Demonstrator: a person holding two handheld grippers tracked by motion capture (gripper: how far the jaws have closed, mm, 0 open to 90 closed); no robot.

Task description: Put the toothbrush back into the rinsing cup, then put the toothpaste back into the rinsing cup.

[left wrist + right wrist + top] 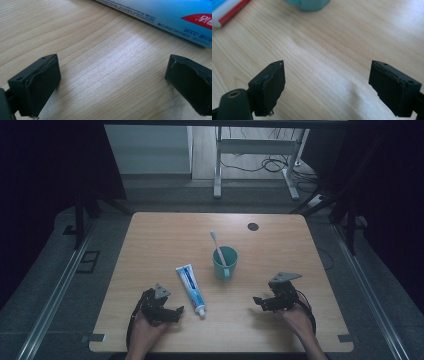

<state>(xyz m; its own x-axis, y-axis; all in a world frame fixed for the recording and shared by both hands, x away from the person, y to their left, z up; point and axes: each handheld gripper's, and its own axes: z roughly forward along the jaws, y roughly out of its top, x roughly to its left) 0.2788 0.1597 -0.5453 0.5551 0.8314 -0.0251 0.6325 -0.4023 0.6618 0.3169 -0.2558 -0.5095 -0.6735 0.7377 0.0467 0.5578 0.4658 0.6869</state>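
A teal cup (pixel 225 262) stands near the middle of the wooden table (pixel 165 235), with a pink toothbrush (pixel 218 248) leaning in it. A blue and white toothpaste tube (pixel 191 289) lies flat to the cup's left, cap toward the person. My left gripper (pixel 176 314) rests low at the front left, open, its jaws just short of the tube (pixel 175 17). My right gripper (pixel 259 302) sits at the front right, open, with bare wood between its jaws; the cup's base (pixel 308 4) and the tube's end (pixel 225 11) lie ahead of it.
A dark round hole (pixel 253 226) marks the table's far side. Beyond the table stand white desk legs (pixel 217 167) and cables on the floor. Metal rails (pixel 60 285) run along both sides.
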